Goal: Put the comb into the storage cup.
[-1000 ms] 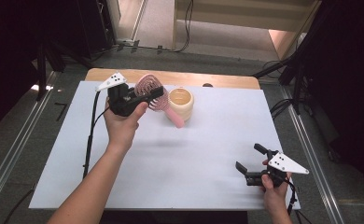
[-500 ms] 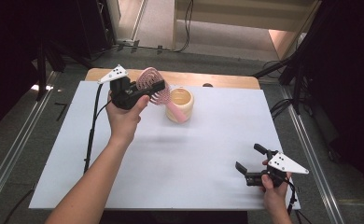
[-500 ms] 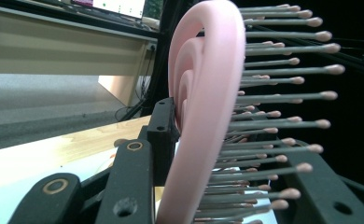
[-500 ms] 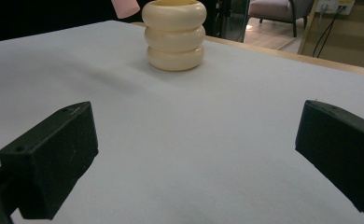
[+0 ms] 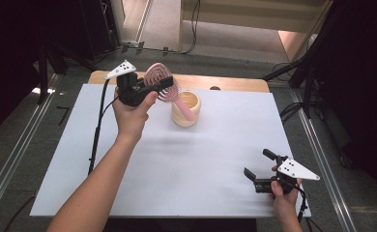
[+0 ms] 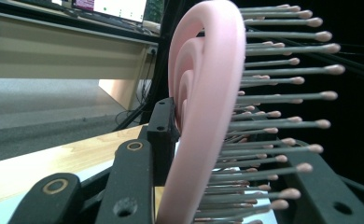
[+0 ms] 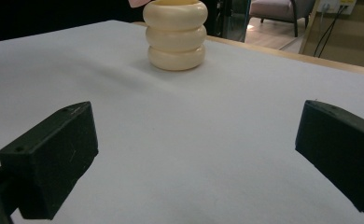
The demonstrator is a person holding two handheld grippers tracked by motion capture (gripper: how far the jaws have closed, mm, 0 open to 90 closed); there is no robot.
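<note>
Left tool [image 5: 152,87] raised, jaws clamped, right tool [image 5: 259,166] low, jaws spread

The left hand-held gripper [image 5: 158,87] has tipped the pink hairbrush [image 5: 160,81] upright, handle into the cream holder [image 5: 185,110].

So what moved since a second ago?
The left gripper, clamped on the pink hairbrush, lifted it a little and tilted it, so the handle now points down into the cream holder. The holder stayed put, and the right gripper stayed open on the white table.
</note>
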